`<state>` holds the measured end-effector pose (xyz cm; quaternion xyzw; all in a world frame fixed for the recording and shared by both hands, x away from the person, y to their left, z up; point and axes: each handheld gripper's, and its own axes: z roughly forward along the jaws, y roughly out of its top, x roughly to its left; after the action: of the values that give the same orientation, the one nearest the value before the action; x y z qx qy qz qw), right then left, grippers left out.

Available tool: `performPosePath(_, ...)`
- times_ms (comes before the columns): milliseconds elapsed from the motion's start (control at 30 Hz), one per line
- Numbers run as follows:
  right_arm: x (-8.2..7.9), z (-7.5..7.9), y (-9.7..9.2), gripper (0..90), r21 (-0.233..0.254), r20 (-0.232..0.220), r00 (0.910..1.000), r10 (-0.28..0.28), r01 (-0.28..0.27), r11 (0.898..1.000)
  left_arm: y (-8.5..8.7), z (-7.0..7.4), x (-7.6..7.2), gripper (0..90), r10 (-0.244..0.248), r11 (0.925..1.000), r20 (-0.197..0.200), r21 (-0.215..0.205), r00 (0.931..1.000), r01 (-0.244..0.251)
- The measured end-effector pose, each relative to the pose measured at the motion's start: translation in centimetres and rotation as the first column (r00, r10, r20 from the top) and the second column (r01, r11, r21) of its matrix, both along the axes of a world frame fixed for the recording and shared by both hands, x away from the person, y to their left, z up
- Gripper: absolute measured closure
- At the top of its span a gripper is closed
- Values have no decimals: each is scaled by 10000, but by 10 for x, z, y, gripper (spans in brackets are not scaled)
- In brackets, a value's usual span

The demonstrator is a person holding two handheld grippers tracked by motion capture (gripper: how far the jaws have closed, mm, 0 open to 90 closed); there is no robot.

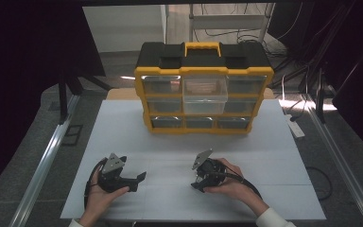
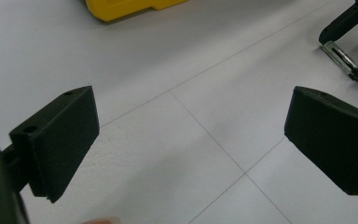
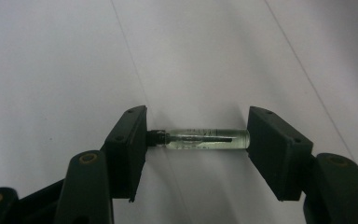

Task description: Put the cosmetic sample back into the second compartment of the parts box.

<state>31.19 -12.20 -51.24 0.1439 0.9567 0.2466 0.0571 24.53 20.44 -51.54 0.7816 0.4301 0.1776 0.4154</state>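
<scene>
A small clear glass vial (image 3: 205,138) with a dark cap lies crosswise just over the white table (image 3: 51,70). My right gripper (image 3: 198,137) is shut on it end to end, one pad (image 3: 130,140) on the cap and the other on the base. In the high view the right gripper (image 1: 196,182) sits at the front centre in a hand. My left gripper (image 1: 138,182) rests at the front left, jaws wide open with nothing between them. The left gripper view has its open jaws (image 2: 191,135) over bare table, with the right gripper (image 2: 347,51) and vial (image 2: 338,52) farther off.
A yellow and black drawer organizer (image 1: 203,90) stands at the back centre of the white table (image 1: 264,156); its top middle clear drawer (image 1: 205,88) is pulled out. Its yellow corner (image 2: 121,7) shows in the left gripper view. Metal rails (image 1: 42,165) run along both table sides.
</scene>
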Motion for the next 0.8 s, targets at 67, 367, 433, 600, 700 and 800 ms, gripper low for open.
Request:
performPosePath(67, 0, 3, -2, 402, 156, -37, 9999, -163, 164, 9997, 0, 0, 0, 35, 6, 10000, -1, 9, 10000, -6)
performPosePath(367, 0, 18, -14, 402, 1486, 165, 9971, -745, 712, 9863, -1, 0, -1, 36, 14, 10000, 8, 24, 10000, -14)
performPosePath(433, 0, 19, -14, 403, 1619, 79, 9963, -859, 835, 9833, -1, 0, 0, 36, 19, 10000, 1, 30, 10000, -19)
performPosePath(600, 0, 25, -24, 402, 2586, 122, 9928, -1188, 1117, 9595, -1, 0, -1, 36, 50, 10000, 49, 7, 10000, -50)
performPosePath(700, -2, 29, -30, 402, 2992, 219, 9902, -1376, 1249, 9460, -1, 0, -1, 36, 7, 10000, 38, 23, 10000, -7)
performPosePath(800, -5, 32, -35, 402, 3434, 202, 9881, -1525, 1364, 9292, -1, 0, -1, 36, 18, 10000, 66, 25, 10000, -18)
